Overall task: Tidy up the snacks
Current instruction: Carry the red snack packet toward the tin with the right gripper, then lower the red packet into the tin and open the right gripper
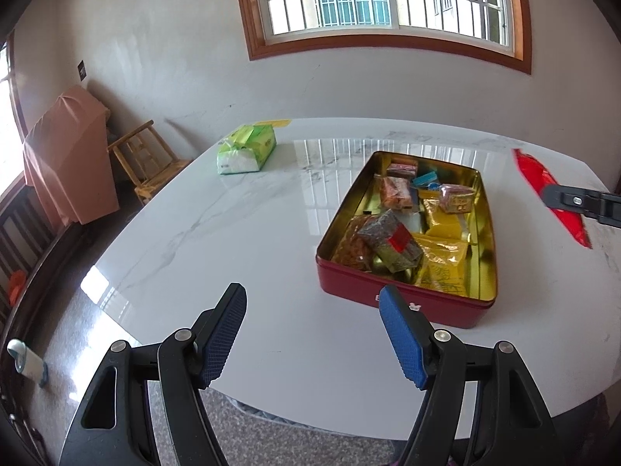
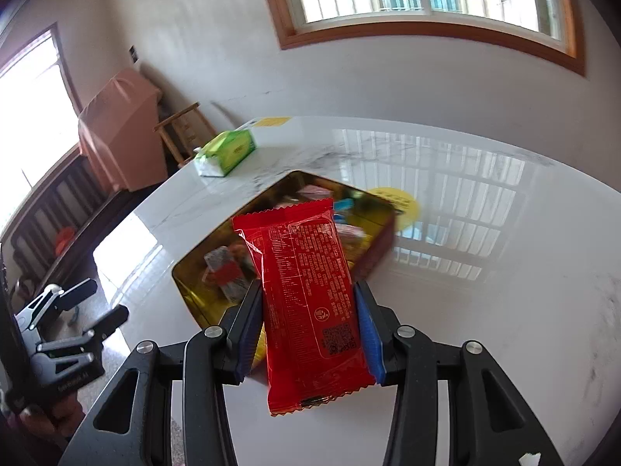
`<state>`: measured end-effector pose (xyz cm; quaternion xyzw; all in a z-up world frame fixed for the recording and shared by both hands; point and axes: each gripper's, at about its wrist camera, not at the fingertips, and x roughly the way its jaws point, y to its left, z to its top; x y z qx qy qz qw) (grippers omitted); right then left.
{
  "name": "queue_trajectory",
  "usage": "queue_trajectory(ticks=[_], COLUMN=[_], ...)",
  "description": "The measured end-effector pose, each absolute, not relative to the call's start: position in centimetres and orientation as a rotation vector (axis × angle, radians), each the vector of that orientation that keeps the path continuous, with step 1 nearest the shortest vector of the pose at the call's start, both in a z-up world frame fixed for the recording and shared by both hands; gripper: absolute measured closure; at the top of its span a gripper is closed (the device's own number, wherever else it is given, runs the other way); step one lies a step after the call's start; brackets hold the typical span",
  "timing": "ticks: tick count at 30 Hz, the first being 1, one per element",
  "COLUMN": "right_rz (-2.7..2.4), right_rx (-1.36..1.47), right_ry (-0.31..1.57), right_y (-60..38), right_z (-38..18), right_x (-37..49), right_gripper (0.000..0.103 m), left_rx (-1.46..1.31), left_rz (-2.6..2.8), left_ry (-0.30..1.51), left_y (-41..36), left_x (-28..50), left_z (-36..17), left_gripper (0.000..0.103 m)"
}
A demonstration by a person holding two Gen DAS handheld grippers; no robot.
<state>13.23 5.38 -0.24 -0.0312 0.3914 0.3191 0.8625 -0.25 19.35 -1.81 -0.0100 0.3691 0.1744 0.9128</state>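
Note:
A red tin (image 1: 403,305) with a gold inside sits on the white marble table (image 1: 233,233) and holds several wrapped snacks (image 1: 392,244). My left gripper (image 1: 312,334) is open and empty, above the table's near edge, just left of the tin. My right gripper (image 2: 308,326) is shut on a red snack packet (image 2: 306,295), held in the air just in front of the tin (image 2: 194,291). That packet also shows at the right edge of the left wrist view (image 1: 543,190). The left gripper shows at the left of the right wrist view (image 2: 83,305).
A green tissue pack (image 1: 246,149) lies at the table's far left. A yellow round sticker (image 2: 396,204) is on the table beyond the tin. A wooden chair (image 1: 145,159) and a pink-covered box (image 1: 70,151) stand by the wall on the left.

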Motion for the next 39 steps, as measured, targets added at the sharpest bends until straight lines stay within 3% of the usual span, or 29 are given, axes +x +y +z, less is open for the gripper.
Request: queue_trajectory(ticks=[25, 37, 39], right_rz=[0.675, 0.747, 0.739], right_rx=[-0.07, -0.047, -0.095], right_ry=[0.905, 0.73, 0.676], right_y=[13.0, 9.7, 8.5], right_z=[-4.1, 0.3, 1.1], right_x=[19.1, 14.0, 11.5], right_gripper=[0.06, 0.059, 0.054], left_rx=[-0.031, -0.015, -0.003], left_rz=[0.393, 0.395, 0.402], left_ry=[0.818, 0.807, 0.799], left_y=[21.7, 21.3, 20.9], left_x=[2.0, 1.9, 1.8], left_z=[-4.0, -3.6, -3.2], left_gripper=[0.032, 0.032, 0.032])
